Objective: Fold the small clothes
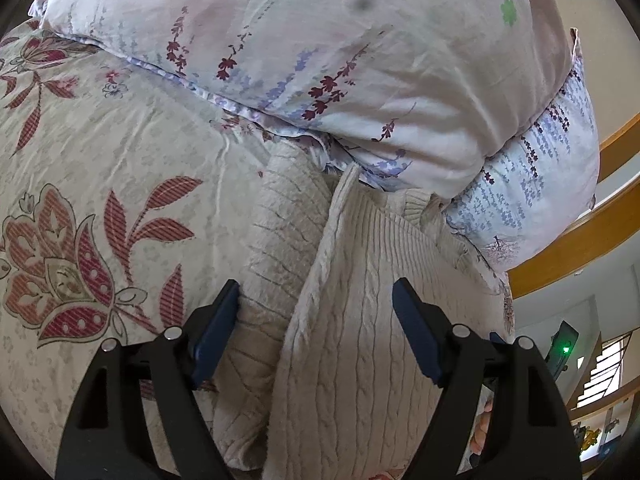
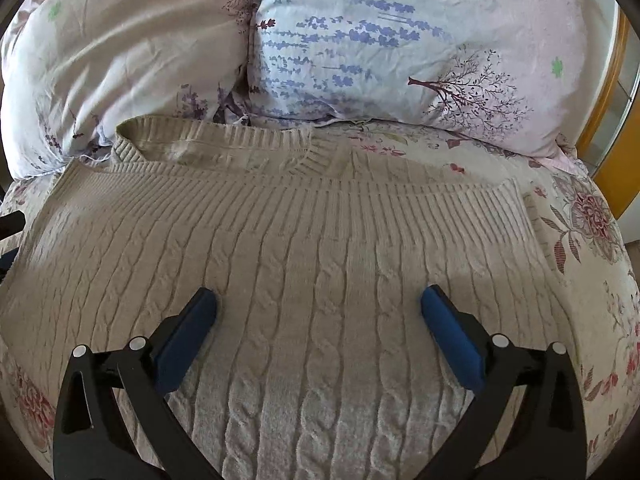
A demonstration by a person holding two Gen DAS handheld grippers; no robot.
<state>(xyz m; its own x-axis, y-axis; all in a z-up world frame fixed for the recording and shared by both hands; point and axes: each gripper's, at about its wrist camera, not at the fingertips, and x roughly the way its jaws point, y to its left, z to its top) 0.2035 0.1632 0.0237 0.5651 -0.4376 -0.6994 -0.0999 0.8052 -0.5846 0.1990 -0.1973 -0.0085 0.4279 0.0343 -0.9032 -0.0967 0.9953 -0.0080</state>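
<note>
So the whole thing happens on a bed with a cream bedspread [image 1: 120,152] covered in big red and pink flower prints, a bit wrinkled. At the far end sit two puffy pillows [image 2: 400,52] in pale lilac cases with purple sprigs and little trees, and they press right up against the far edge of the sweater. The sweater [image 2: 320,248] is a cream cable-knit, lying mostly flat across the middle of the bed, its ribbed neckline tucked just under the pillows. In the left wrist view one side is folded over, so a long edge runs down the middle with a second layer beside it. Off to the right there's a curved wooden rail [image 1: 580,236], pale walls, and something with a small green light [image 1: 565,347].

Left gripper [image 1: 316,300] is spread wide over that folded edge, nothing pinched. Right gripper [image 2: 319,300] is fully wide too, hanging just above the knit, holding nothing.
</note>
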